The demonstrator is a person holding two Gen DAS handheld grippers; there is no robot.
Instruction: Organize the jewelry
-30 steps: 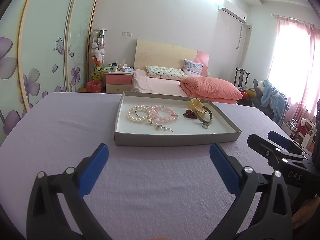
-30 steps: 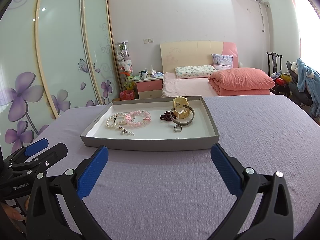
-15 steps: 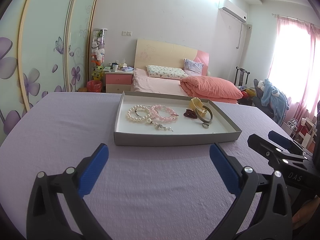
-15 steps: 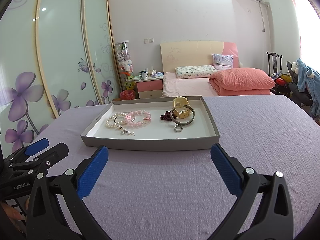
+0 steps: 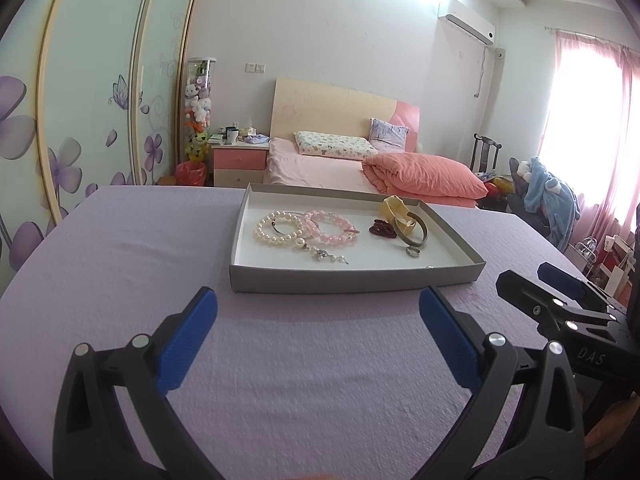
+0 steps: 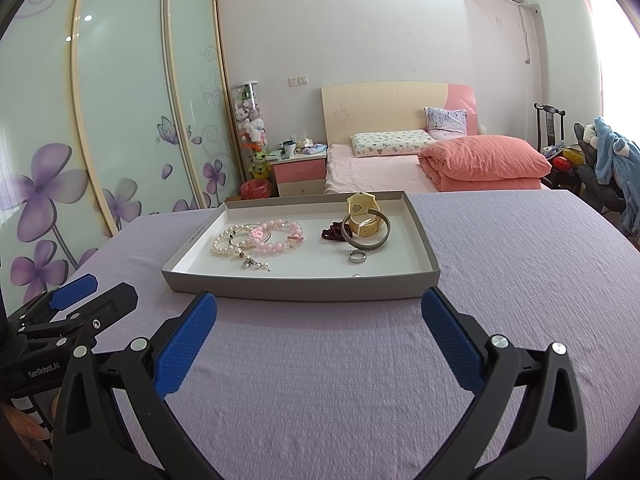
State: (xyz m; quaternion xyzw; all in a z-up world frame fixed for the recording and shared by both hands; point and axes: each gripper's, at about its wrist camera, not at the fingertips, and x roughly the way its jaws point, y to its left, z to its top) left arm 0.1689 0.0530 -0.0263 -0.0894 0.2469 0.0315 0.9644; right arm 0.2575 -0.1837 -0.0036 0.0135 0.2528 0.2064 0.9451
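A shallow grey tray (image 5: 352, 280) (image 6: 300, 290) with a white floor sits on the lilac table. In it lie a white pearl bracelet (image 5: 276, 232) (image 6: 225, 245), a pink bead bracelet (image 5: 330, 229) (image 6: 276, 236), a small silver charm (image 5: 329, 256) (image 6: 254, 265), dark red beads (image 5: 382, 228) (image 6: 331, 234), a yellow watch in a grey bangle (image 5: 410, 226) (image 6: 366, 226) and a silver ring (image 5: 413, 252) (image 6: 357, 256). My left gripper (image 5: 318, 338) (image 6: 74, 300) is open and empty just short of the tray. My right gripper (image 6: 320, 338) (image 5: 560, 284) is open and empty beside it.
The lilac tablecloth (image 5: 120, 248) (image 6: 520, 260) covers the table around the tray. Behind the table stand a bed with pink bedding (image 5: 360, 164), a pink nightstand (image 5: 238, 160), sliding wardrobe doors (image 6: 120, 120) at left and a chair with clothes (image 5: 548, 196) at right.
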